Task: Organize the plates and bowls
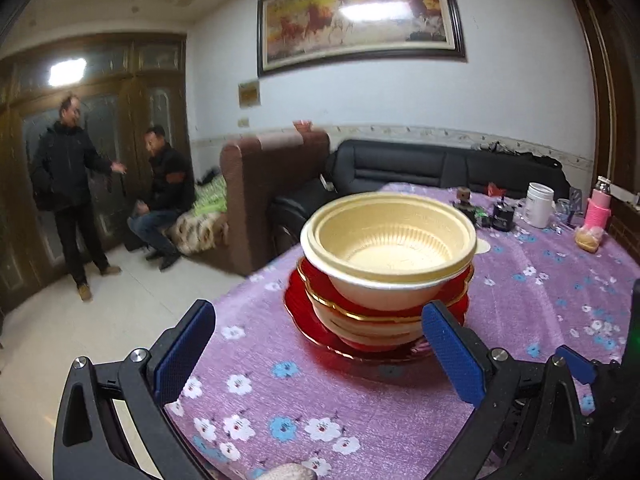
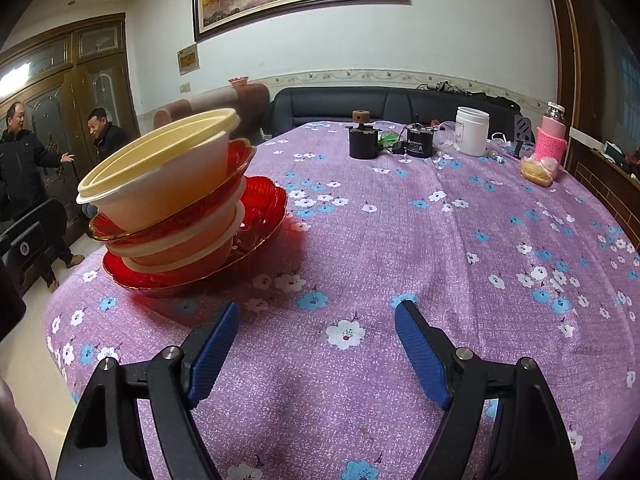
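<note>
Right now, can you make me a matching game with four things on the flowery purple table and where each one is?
Things:
1. cream plastic bowl
2. large red glass plate
3. white plastic jar
4. pink knitted bottle

Places:
A. at the very bottom of the stack, on the purple flowered tablecloth
B. far side of the table, beside the black round containers
C. far right edge of the table, behind a small bagged bun
D. on top of the stack

Pairs: 1-D, 2-A, 3-B, 4-C
</note>
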